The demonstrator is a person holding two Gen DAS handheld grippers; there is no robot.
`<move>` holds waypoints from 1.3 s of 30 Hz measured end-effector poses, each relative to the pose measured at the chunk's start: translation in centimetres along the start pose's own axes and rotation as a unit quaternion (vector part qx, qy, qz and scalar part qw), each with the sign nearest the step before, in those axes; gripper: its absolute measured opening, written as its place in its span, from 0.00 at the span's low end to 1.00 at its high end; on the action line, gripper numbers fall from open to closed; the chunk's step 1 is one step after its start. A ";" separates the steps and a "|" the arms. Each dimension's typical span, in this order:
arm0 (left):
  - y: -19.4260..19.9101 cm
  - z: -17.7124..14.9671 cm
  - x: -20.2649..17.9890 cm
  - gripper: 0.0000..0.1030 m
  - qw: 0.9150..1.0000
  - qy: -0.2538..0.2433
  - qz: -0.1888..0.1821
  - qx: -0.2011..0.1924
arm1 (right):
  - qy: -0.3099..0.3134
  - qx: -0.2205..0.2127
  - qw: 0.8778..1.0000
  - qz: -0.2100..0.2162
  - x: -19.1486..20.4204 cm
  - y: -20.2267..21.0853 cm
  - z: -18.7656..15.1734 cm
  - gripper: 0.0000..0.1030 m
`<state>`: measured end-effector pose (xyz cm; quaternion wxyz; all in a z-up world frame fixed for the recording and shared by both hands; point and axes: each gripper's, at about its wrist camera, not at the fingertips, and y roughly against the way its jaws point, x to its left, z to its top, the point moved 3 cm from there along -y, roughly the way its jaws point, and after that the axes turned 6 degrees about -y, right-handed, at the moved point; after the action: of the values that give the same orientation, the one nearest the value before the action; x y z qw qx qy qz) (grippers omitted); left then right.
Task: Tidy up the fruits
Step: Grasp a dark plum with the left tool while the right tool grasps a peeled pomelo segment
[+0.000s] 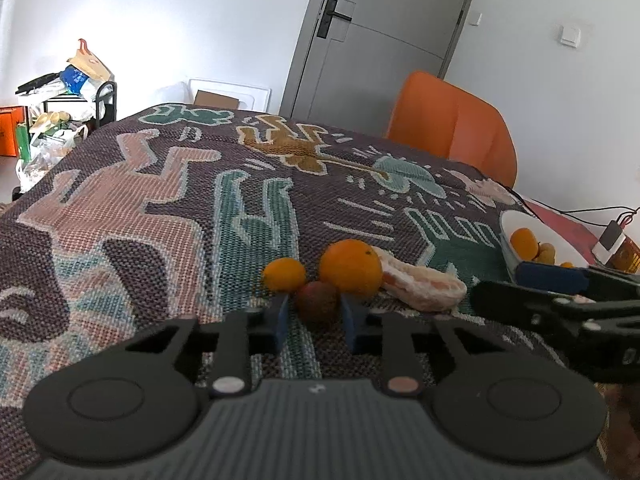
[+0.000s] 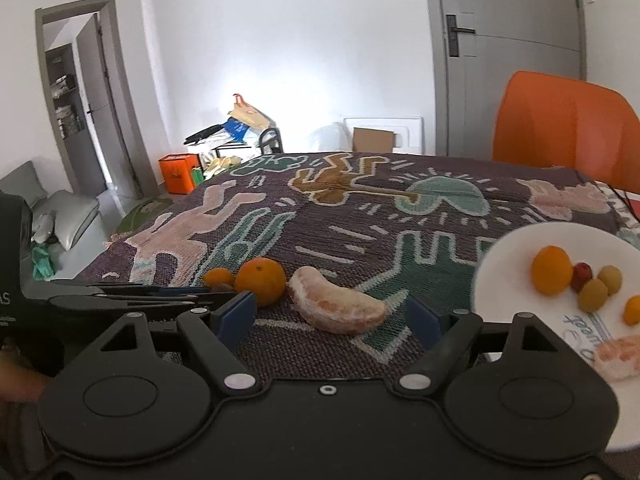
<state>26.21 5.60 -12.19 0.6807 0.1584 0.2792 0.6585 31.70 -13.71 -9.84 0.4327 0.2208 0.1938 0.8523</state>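
The plate point(image 2: 516, 248) already holds several fruits; an orange point(image 1: 351, 267), a tangerine point(image 1: 284, 275) and a pomelo wedge point(image 2: 338, 306) remain on the cloth point(image 1: 160, 200); the left gripper point(image 1: 316, 316) clamps a dark red fruit point(image 1: 317, 301); the right gripper point(image 2: 332, 316) gapes around the wedge.

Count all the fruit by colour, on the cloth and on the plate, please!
Orange fruits: 4
Red fruits: 2
Yellow-green fruits: 2
Pink peeled pieces: 2
Total: 10

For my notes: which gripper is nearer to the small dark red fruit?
Left. The left gripper is closed on the dark red fruit; the right gripper stands open around the pomelo segment.
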 end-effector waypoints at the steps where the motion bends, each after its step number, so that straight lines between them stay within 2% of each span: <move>1: 0.0 0.0 0.0 0.22 1.000 0.002 -0.001 0.000 | 0.003 0.003 1.000 0.002 0.1 -0.3 0.0 0.79; 7: 1.1 0.0 0.6 0.22 1.000 0.011 -0.005 -0.006 | 0.017 0.020 1.000 0.010 0.3 -2.2 0.3 0.77; 15: 3.1 0.1 2.2 0.22 0.999 0.030 0.009 -0.020 | 0.037 0.043 0.998 0.018 0.6 -4.5 0.3 0.70; 27: 4.4 -0.2 4.5 0.22 0.998 0.055 0.025 -0.030 | 0.055 0.073 0.996 0.012 0.1 -7.2 0.5 0.70; 31: 4.6 -0.3 4.7 0.22 0.997 0.058 0.025 -0.032 | 0.059 0.076 0.995 0.009 0.3 -7.0 0.4 0.68; 39: 4.9 -0.3 4.4 0.22 0.998 0.058 0.018 -0.035 | 0.057 0.082 0.995 0.009 0.6 -5.4 -0.4 0.57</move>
<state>21.99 10.29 -10.35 0.6564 0.1013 0.2918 0.6882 34.64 -10.28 -12.86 0.3940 0.2086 0.2849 0.8486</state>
